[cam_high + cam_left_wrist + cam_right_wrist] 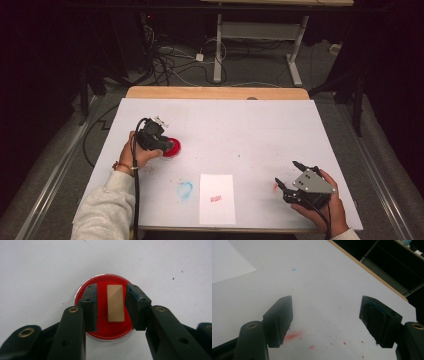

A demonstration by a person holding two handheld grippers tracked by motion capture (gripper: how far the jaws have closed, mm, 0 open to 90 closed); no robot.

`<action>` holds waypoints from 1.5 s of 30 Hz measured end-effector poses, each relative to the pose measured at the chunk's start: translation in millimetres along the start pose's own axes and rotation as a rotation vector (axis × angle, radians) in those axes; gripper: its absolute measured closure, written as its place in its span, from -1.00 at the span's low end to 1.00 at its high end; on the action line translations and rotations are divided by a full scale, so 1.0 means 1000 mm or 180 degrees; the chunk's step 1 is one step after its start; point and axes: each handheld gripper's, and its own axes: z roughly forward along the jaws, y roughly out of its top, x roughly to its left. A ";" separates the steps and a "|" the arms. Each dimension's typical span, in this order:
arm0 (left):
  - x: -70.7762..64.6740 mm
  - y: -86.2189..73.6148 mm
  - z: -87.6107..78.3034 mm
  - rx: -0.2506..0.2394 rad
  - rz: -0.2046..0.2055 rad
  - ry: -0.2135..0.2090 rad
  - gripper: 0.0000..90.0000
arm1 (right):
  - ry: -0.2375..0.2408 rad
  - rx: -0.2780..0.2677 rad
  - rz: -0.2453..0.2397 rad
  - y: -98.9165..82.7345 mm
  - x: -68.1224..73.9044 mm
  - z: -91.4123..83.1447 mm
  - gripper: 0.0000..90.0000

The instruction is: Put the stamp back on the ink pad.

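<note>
Looking down from the high view, the left hand-held gripper [161, 144] sits over a red ink pad [172, 147] on the left side of the white surface [260, 130], with the person's left hand [135, 152] wrapped around it and a pale sleeve [107, 210] coming in from the bottom edge. Nearer the person there's a white sheet of paper [217, 198] with a small red stamp mark [215, 199] on it, and a smudgy blue ring [184, 189] just left of the sheet. The right hand-held gripper [290, 176] is over at the lower right, held by the right hand [327, 205], jaws spread with nothing between them, a little red smear [275, 187] on the surface close by. Over in the left gripper view, the left hand-held gripper [111, 307] has its jaws standing either side of a small wooden stamp block [115, 303] that stands in the round red ink pad [105, 328]. There's a visible gap on the left side and the right pad looks just beside the block, so it isn't clamped, the jaws are open around it. In the right gripper view, the right hand-held gripper [325, 322] is wide open over bare surface [319, 277], red specks [293, 335] under it, a corner of the paper [229, 260] at upper left.
</note>
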 end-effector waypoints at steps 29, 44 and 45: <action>-0.034 0.001 -0.027 -0.0927 0.0324 0.0238 -0.38 | 0.0006 -0.0035 0.0003 0.001 0.000 -0.002 -0.39; -0.054 -0.005 -0.017 -0.1390 0.0440 0.0330 -0.60 | 0.0018 -0.0041 0.0000 0.001 0.000 -0.002 -0.39; -0.056 -0.005 -0.017 -0.1418 0.0457 0.0360 -0.60 | 0.0020 -0.0043 0.0004 0.002 0.001 -0.002 -0.39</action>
